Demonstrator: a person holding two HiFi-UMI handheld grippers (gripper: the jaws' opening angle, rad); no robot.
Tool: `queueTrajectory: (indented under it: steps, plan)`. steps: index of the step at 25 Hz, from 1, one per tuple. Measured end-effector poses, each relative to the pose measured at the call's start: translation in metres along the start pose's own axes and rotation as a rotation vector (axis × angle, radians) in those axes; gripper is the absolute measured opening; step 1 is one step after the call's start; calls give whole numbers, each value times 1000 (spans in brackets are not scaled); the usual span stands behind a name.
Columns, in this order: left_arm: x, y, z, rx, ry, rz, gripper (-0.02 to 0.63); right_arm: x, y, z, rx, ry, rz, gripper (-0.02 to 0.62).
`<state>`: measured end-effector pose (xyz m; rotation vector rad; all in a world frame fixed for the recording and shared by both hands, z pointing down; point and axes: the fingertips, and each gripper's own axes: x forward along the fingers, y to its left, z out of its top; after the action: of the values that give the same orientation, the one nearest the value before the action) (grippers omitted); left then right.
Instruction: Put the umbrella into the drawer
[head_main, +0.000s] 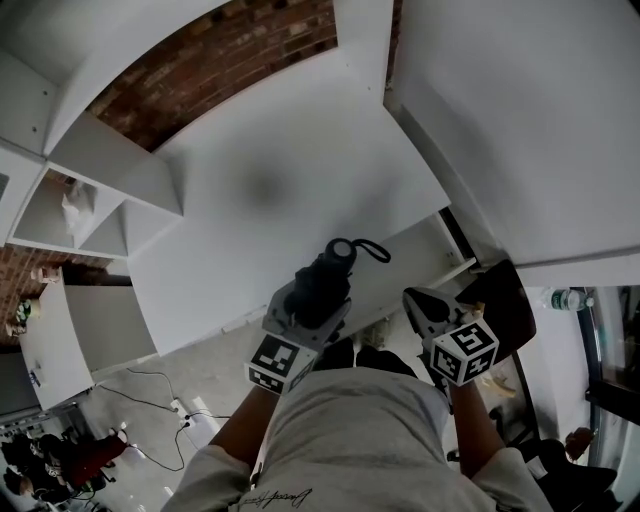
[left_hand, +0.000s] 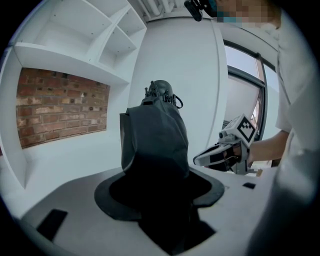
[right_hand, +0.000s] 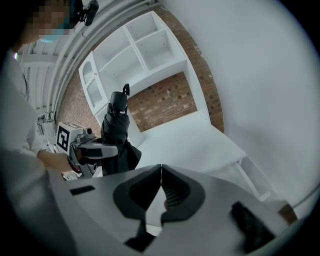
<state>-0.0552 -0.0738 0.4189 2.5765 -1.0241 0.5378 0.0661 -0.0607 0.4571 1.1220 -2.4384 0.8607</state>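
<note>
Umbrella folded, clamped in left tool, right tool closed, empty

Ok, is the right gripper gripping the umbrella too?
No, the right gripper has its jaws closed together with nothing between them, and the umbrella is clamped only in the left gripper.

Black umbrella, white desk, red brick wall, white shelves

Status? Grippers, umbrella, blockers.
Left gripper shut on folded umbrella, handle up. Right gripper shut, empty. White counter ahead, nothing blocking seen.
</note>
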Motion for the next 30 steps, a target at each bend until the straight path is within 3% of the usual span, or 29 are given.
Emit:
queueTrajectory:
  steps: [19, 30]
  plan:
    - [39, -8, -68, 45, 171, -41, 273, 16, -10, -35, 60, 74, 18, 28]
    - [59, 0, -106, 69, 255, -60, 273, 26, -6, -45, 40, 106, 10, 28]
